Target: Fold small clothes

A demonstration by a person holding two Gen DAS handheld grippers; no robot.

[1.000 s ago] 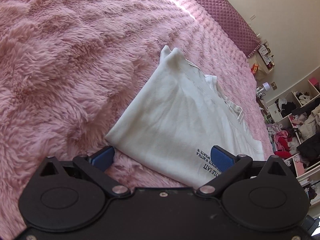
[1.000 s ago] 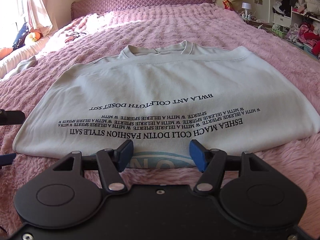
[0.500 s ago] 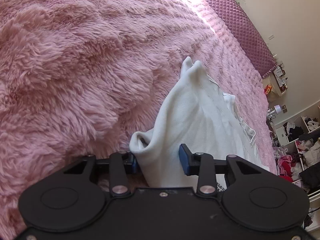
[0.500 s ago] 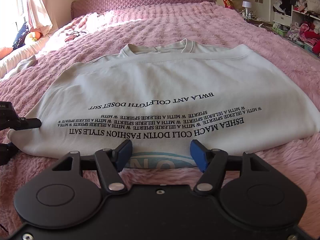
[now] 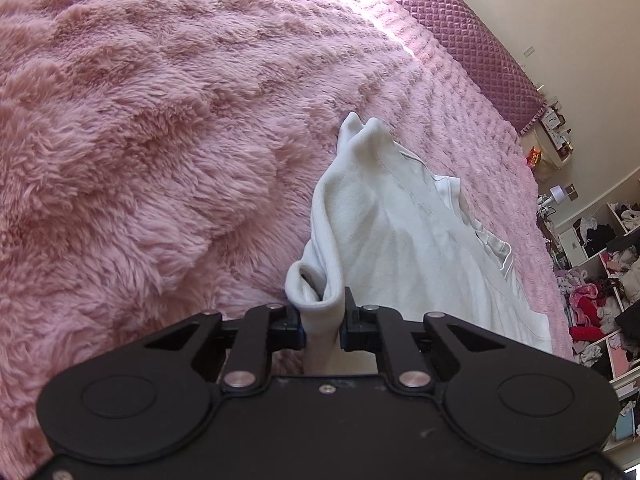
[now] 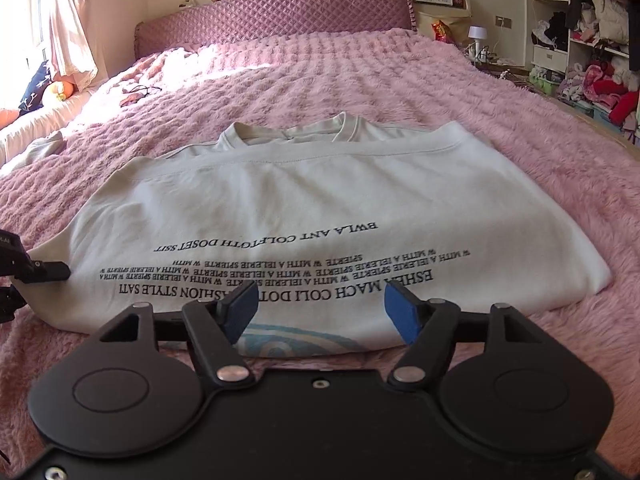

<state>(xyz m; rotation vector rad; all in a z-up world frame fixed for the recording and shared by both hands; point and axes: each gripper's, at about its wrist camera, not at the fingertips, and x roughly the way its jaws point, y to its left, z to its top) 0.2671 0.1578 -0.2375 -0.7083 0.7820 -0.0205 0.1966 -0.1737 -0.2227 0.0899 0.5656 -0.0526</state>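
- White T-shirt (image 6: 304,200), print upside down to the camera: "BWLA ANT COLFTGTH DOSET SST"
- Below it: "FASHION STYLE SATI"
- Small repeated lines: "W MITH A IELERIE SPIERTE"

Daylight from the window (image 6: 38,8) overexposes the blanket (image 6: 360,80) near the headboard (image 6: 276,16); fisheye distortion curves edges; focus sharp.

The left wrist camera sat close behind the left gripper (image 5: 322,320), looking down its fingers from the shirt's (image 5: 404,256) side edge, tilted, with the fluffy pink bedspread (image 5: 160,140) filling the left. The right wrist camera rode behind the right gripper (image 6: 322,310), low at the shirt's (image 6: 300,208) near edge, facing the headboard (image 6: 272,16). Both views shared the shirt, bedspread, headboard and cluttered shelves (image 6: 592,48); the left gripper (image 6: 24,268) showed at the right view's left edge.
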